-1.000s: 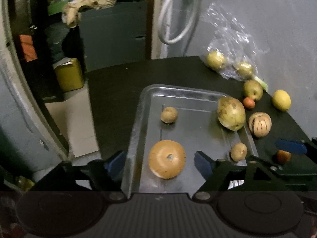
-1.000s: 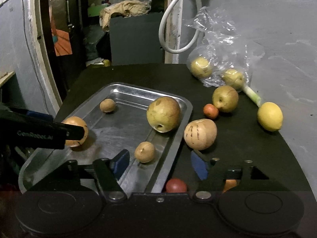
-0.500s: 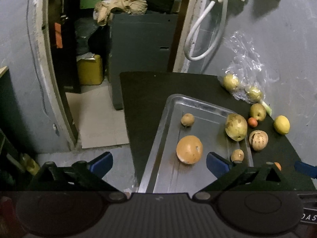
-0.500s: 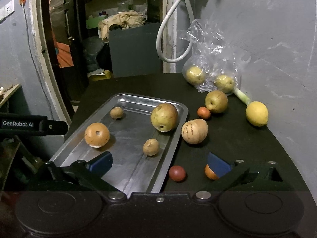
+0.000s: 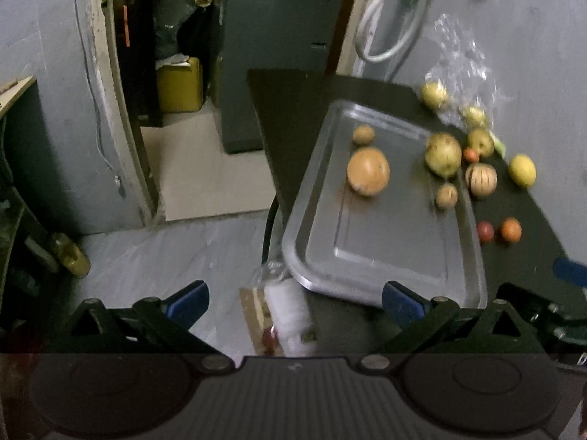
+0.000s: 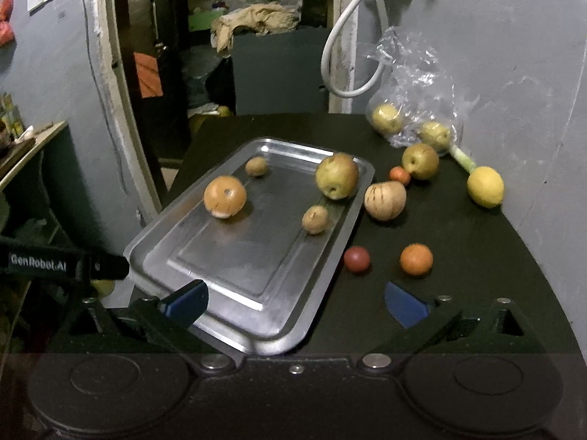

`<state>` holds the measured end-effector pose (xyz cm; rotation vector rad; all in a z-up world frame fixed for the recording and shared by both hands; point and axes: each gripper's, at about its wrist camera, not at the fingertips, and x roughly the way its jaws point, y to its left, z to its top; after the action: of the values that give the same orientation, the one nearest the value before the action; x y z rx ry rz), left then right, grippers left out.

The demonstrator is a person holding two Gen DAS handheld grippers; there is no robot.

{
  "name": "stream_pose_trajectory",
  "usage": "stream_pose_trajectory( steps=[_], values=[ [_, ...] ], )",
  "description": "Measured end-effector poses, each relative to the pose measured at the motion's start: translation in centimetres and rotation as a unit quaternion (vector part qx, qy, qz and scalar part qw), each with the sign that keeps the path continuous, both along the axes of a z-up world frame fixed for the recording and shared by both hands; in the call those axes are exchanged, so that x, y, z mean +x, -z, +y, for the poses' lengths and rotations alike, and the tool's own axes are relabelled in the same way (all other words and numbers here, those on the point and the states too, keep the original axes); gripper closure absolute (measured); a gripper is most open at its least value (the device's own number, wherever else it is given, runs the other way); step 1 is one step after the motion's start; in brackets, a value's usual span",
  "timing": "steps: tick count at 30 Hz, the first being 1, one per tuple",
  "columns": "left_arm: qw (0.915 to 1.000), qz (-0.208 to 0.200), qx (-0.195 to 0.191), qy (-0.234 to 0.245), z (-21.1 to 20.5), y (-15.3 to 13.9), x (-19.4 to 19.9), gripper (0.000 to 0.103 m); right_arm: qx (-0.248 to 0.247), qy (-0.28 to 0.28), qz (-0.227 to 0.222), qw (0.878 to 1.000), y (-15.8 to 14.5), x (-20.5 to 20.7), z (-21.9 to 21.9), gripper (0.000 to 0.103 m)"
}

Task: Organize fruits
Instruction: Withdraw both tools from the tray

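Note:
A steel tray (image 6: 264, 311) (image 5: 370, 278) lies on the black table and holds an orange-brown round fruit (image 6: 224, 196) (image 5: 368, 171), a big green pear (image 6: 336, 175) (image 5: 443, 154) and two small brown fruits (image 6: 314, 219) (image 6: 256, 166). On the table to its right lie a striped melon (image 6: 385, 200), a red fruit (image 6: 356, 259), an orange (image 6: 416, 259), a lemon (image 6: 485, 186) and another pear (image 6: 420, 161). My left gripper (image 5: 295, 302) is open, held back off the tray's near-left corner. My right gripper (image 6: 295, 302) is open above the tray's near edge, holding nothing.
A clear plastic bag (image 6: 411, 99) with two pears leans on the grey wall at the back right. A white hose (image 6: 352, 36) hangs on the wall. A paper roll (image 5: 290, 315) lies on the floor under the left gripper. A doorway opens to the left.
Both grippers have pulled back and up from the tray and opened wider. The orange-brown fruit stays on the tray where the left gripper was.

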<state>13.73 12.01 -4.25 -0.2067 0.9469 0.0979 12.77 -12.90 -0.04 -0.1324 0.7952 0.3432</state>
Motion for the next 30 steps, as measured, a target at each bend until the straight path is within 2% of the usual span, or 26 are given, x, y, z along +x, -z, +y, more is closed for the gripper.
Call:
stream_pose_trajectory(
  steps=[7,12,17,23,30],
  values=[
    [0.9988,0.019,0.012,0.044,-2.0,0.8,-1.7,0.001,-0.008,-0.006,0.042,0.999,0.9,-1.7,-1.5,0.001],
    [0.9958,0.034,0.009,0.084,-4.3,1.3,-2.1,0.001,-0.010,0.021,0.067,0.997,1.5,-2.2,-3.3,0.001],
    [0.9905,0.038,0.002,0.132,-6.9,1.5,-2.4,0.001,-0.022,0.058,0.072,0.995,1.7,-2.3,-5.2,0.001],
    [0.9817,0.026,0.021,0.188,-10.5,1.2,-2.3,0.001,-0.028,0.103,0.067,0.992,1.8,-2.1,-7.8,0.001],
    [0.9732,-0.003,0.050,0.225,-13.3,0.4,-1.6,0.001,-0.026,0.139,0.059,0.988,1.9,-1.2,-10.1,0.001]
  ],
)
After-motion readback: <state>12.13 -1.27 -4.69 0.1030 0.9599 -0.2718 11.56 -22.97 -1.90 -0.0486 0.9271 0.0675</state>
